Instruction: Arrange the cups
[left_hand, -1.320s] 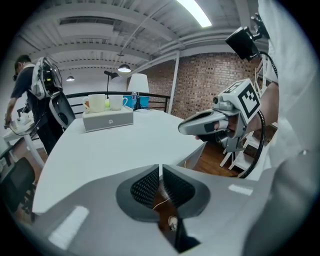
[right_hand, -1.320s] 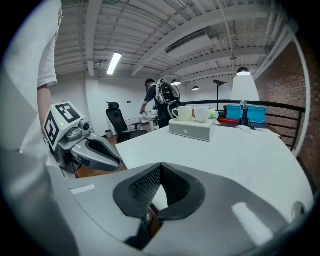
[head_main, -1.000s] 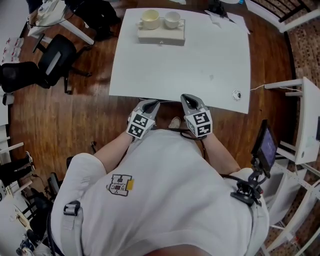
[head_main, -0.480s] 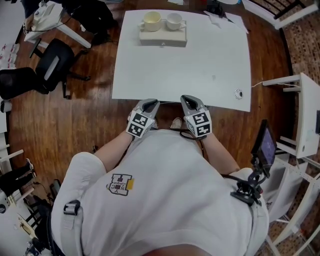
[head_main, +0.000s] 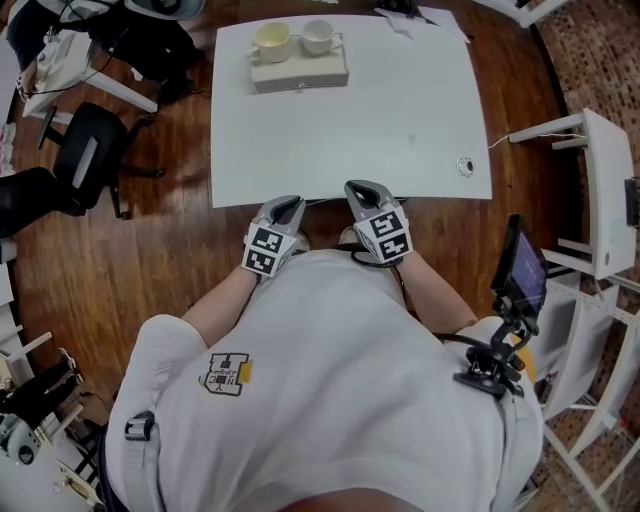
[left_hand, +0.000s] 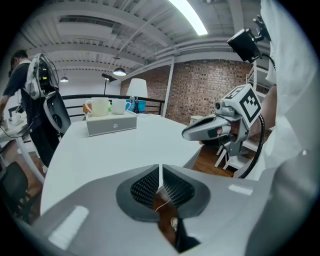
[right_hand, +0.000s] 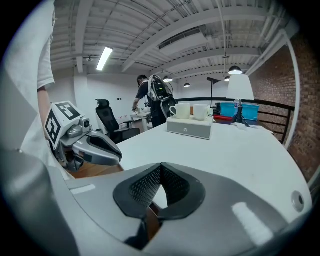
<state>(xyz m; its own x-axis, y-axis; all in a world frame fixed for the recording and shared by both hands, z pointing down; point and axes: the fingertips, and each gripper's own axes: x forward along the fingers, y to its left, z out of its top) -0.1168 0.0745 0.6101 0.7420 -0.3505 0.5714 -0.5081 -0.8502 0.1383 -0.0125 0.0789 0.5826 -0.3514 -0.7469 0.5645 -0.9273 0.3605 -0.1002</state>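
Observation:
A cream cup (head_main: 271, 40) and a white cup (head_main: 318, 35) stand side by side on a grey box (head_main: 298, 72) at the far end of the white table (head_main: 400, 110). The left gripper view shows them far off, cream cup (left_hand: 99, 106) to the left of white cup (left_hand: 118, 106). My left gripper (head_main: 287, 205) and right gripper (head_main: 357, 188) hover at the table's near edge, close together, both pointing at the box. Each is shut with nothing between its pads. The right gripper view shows the cups (right_hand: 190, 111) beyond its jaws.
A small round object (head_main: 465, 166) lies near the table's right edge, and papers (head_main: 425, 18) lie at its far right corner. Black office chairs (head_main: 85, 160) stand to the left. A white side table (head_main: 600, 190) and a screen on a stand (head_main: 520, 280) are to the right.
The head view has swung, so the table sits further left in the picture. Both grippers stay shut at the near edge of the table.

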